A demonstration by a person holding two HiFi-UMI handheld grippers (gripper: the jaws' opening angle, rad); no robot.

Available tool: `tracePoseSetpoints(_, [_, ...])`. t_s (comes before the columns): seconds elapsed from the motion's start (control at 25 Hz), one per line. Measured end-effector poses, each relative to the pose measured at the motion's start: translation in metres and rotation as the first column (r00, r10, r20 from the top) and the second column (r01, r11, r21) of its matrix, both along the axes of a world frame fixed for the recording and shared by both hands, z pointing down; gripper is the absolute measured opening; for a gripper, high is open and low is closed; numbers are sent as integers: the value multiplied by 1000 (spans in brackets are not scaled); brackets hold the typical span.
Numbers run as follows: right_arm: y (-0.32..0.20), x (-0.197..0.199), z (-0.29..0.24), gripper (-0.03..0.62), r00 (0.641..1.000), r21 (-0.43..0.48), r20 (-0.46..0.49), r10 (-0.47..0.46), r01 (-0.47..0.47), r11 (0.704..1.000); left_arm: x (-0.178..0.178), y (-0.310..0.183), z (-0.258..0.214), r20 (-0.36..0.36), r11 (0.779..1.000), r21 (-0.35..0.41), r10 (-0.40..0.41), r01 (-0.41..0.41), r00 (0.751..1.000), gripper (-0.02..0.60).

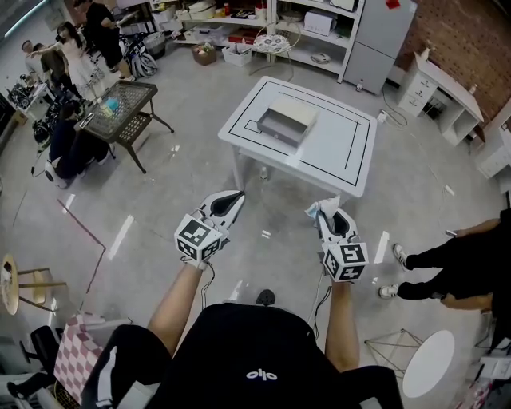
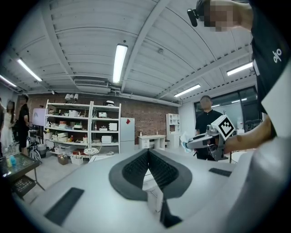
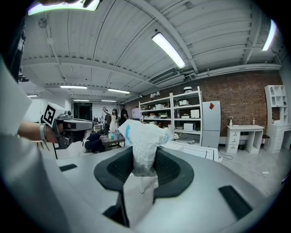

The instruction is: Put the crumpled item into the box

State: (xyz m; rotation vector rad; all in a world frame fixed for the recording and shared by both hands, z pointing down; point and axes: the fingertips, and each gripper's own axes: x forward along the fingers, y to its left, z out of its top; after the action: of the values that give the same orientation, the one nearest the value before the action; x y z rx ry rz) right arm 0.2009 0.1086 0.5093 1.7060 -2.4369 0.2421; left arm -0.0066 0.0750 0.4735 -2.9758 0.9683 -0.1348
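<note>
A white crumpled item (image 3: 143,140) with a blue mark stands up between the pads of my right gripper (image 3: 144,164), which is shut on it. In the head view the right gripper (image 1: 321,212) hangs above the floor, short of the white table (image 1: 335,164), with the crumpled item (image 1: 322,208) at its tip. A grey open box (image 1: 287,121) sits on the table's far left part. My left gripper (image 1: 232,201) is level with the right one, its jaws closed and empty. In the left gripper view its pads (image 2: 157,167) meet at the tips.
A black mesh table (image 1: 120,108) with people beside it stands at the left. Shelves (image 1: 239,24) and a grey cabinet (image 1: 379,36) line the back wall. A person's legs (image 1: 447,264) are at the right, a round white stool (image 1: 429,364) near them.
</note>
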Motion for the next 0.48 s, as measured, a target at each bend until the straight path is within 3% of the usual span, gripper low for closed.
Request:
tracePoseSetpoints(0.2, [-27,10,6,133,1000,-22,-12,-16,15,1000,13,-22,8,-17,1000,-15,-10,10,1000,0])
tracePoseSetpoints(0.48, [-64,-3,21,133,999,-57,-34,-42,40,998,6,-63,25,-34,999,-42,-21,20,999,0])
